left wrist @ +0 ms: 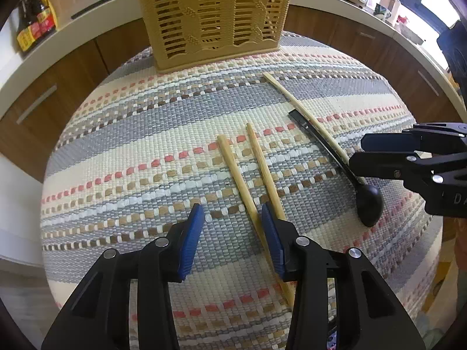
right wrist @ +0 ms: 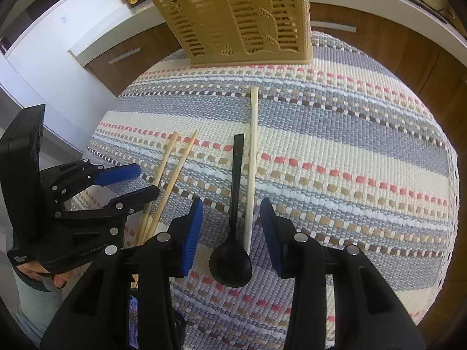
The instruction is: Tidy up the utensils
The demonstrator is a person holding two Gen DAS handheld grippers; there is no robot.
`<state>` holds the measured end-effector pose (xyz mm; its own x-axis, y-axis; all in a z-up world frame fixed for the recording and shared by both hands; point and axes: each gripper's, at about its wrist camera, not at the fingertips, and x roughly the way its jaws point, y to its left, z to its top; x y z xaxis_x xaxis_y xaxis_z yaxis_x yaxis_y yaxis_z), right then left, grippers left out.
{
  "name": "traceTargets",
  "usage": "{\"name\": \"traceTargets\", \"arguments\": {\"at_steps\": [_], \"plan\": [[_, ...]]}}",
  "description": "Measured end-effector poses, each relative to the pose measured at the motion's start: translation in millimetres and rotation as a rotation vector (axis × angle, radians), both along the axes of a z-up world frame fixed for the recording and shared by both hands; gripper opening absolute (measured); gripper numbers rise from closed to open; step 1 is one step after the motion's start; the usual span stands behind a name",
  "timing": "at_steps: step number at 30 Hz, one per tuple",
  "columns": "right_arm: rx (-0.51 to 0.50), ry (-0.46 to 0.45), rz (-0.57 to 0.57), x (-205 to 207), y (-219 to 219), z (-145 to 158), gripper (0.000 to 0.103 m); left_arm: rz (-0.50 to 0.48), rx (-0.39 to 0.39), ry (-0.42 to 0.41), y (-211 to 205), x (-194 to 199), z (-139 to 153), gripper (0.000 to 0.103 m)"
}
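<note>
A tan slotted utensil basket (left wrist: 214,17) stands at the far edge of the striped woven mat (left wrist: 131,151); it also shows in the right wrist view (right wrist: 242,17). Two bamboo chopsticks (left wrist: 248,180) lie side by side on the mat. My left gripper (left wrist: 232,213) is open and empty, its right finger just beside them. A black spoon (right wrist: 233,233) and a third pale chopstick (right wrist: 252,160) lie together further right. My right gripper (right wrist: 230,207) is open and empty, its fingers on either side of the spoon's bowl. The left gripper shows in the right wrist view (right wrist: 146,180).
The mat covers a small table with edges close on all sides. Behind it runs a white counter (left wrist: 335,3) over brown cabinets, with sauce bottles (left wrist: 35,17) at the left and jars and boxes at the right. The right gripper shows at the right edge of the left wrist view (left wrist: 359,151).
</note>
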<state>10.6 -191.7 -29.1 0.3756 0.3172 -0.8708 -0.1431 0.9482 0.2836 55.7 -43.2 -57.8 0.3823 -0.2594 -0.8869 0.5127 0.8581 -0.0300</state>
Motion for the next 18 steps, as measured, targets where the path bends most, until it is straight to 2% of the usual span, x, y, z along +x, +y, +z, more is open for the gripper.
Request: {"name": "traceTargets", "arguments": {"at_steps": [6,18], "plan": [[0.022,0.011,-0.016,-1,-9,0,0.037,-0.013,0.053,-0.046,-12,-6,0,0.038],[0.030,0.023,-0.007,-4,-13,0,0.038,-0.047,0.057,-0.058,-17,-10,-1,0.028]]}}
